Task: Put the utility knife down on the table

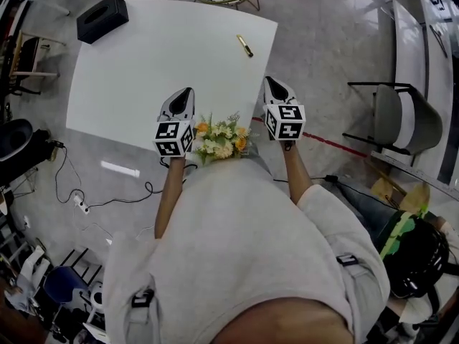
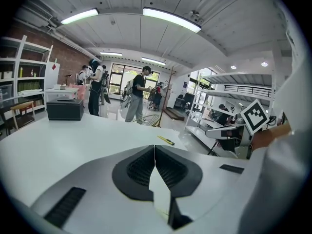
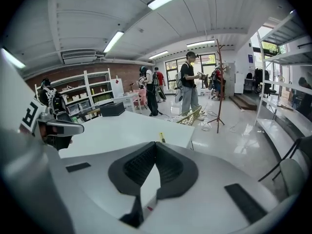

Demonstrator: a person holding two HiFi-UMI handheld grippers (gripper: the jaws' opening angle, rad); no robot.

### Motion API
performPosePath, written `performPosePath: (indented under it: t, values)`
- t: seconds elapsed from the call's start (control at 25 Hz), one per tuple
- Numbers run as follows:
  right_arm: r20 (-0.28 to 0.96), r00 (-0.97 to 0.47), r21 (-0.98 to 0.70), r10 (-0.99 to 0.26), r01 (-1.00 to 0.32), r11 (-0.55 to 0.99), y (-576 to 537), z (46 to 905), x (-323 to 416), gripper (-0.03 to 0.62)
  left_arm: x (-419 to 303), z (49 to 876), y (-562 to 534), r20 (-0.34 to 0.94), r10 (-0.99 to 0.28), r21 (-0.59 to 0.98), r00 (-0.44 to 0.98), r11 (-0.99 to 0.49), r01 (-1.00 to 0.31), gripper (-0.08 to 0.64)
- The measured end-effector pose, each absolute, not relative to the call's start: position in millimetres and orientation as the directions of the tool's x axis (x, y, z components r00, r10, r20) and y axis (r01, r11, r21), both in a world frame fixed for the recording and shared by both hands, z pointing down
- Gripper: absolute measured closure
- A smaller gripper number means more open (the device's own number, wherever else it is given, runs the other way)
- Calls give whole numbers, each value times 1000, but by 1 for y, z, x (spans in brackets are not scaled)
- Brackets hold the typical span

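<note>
Now utility knife point(image 1: 245, 46) on table point(image 1: 143, 70), well beyond closed right tool point(image 1: 271, 83)

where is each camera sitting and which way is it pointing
Head view: on the person's head, looking steeply down at the white table; shows torso, forearms, left tool and right tool.
Left gripper view: on the left tool, looking across the table past its shut jaws; right tool at right.
Right gripper view: on the right tool, facing the table past shut jaws; left tool at left.
Shared: all three show the utility knife lying on the table.
</note>
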State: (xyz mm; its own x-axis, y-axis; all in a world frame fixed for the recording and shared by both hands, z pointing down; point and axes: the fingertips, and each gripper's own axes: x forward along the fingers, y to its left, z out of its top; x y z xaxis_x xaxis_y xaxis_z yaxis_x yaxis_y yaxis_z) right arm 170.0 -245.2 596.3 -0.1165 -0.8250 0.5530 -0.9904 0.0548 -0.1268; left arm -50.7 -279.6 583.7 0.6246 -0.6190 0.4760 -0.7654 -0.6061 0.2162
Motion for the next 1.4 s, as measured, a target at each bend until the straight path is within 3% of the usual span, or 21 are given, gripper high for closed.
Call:
performPosePath:
  t: [1.4]
  values:
    - [334, -55, -28, -941, -998, 49, -161, 492, 134, 561, -96, 493, -229, 284, -707, 133, 648, -640, -756, 538]
